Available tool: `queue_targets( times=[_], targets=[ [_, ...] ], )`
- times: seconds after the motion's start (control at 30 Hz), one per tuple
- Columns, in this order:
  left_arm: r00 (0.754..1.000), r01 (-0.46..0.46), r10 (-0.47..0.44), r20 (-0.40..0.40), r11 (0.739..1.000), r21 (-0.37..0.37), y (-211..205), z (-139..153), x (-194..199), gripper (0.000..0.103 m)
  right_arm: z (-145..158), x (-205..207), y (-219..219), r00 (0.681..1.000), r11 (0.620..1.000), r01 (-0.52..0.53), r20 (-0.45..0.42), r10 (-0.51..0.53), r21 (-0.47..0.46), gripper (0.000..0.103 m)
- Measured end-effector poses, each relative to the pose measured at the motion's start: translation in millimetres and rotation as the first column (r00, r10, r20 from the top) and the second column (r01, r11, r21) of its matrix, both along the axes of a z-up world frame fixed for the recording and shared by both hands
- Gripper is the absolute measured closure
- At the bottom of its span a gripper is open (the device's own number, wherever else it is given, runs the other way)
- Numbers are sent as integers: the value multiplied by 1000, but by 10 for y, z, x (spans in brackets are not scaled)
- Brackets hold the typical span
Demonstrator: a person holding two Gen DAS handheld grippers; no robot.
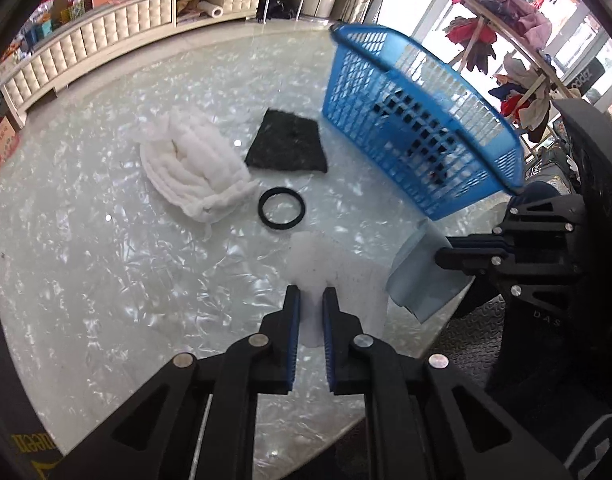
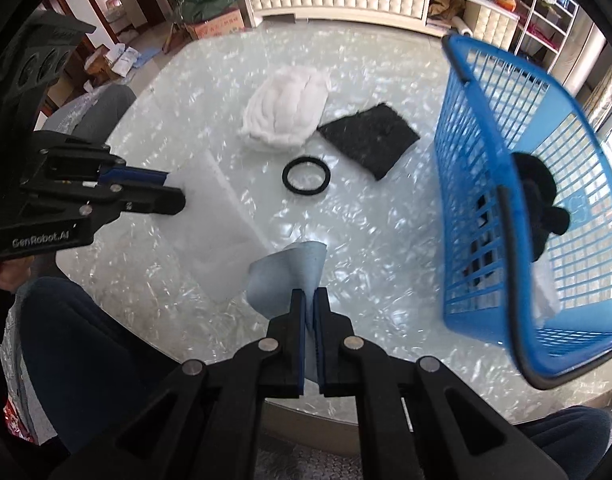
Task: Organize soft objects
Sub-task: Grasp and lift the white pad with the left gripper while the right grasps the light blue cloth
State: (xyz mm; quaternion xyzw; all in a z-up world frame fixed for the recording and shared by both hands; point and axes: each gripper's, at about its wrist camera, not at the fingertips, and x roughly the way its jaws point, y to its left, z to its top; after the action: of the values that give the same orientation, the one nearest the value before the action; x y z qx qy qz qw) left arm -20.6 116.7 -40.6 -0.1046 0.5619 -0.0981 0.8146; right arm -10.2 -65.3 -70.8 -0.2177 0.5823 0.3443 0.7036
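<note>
My left gripper (image 1: pixel 311 294) is shut on the near edge of a thin white foam sheet (image 1: pixel 338 268), which hangs just above the pearly round table (image 1: pixel 106 280). My right gripper (image 2: pixel 310 294) is shut on a light blue cloth (image 2: pixel 286 276) that curls up past its fingertips. In the right wrist view the left gripper (image 2: pixel 174 192) comes in from the left with the white sheet (image 2: pixel 214 232). In the left wrist view the right gripper (image 1: pixel 444 250) holds the blue cloth (image 1: pixel 422 284) at the right. A blue plastic basket (image 1: pixel 418 128) (image 2: pixel 526 200) with dark items inside stands at the right.
On the table lie a white fluffy towel (image 1: pixel 194 164) (image 2: pixel 286 112), a black square pad (image 1: pixel 288 142) (image 2: pixel 370 136) and a black ring (image 1: pixel 281 209) (image 2: pixel 306 176). A low padded cabinet (image 1: pixel 106 36) runs behind. A person's legs (image 2: pixel 86 340) are at the near edge.
</note>
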Motion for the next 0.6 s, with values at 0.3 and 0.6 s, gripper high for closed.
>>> queue_targets(
  times=[0.3,0.6],
  targets=[
    [999,1,-2,41,1000,23,-242,371,-58,94,365,56,-129,996,999,-32,83,29,32,99],
    [998,0,-2,68,999,38,-430,534,4,94,659,167,-314,985,996,-75,156,68,40,99]
  ],
)
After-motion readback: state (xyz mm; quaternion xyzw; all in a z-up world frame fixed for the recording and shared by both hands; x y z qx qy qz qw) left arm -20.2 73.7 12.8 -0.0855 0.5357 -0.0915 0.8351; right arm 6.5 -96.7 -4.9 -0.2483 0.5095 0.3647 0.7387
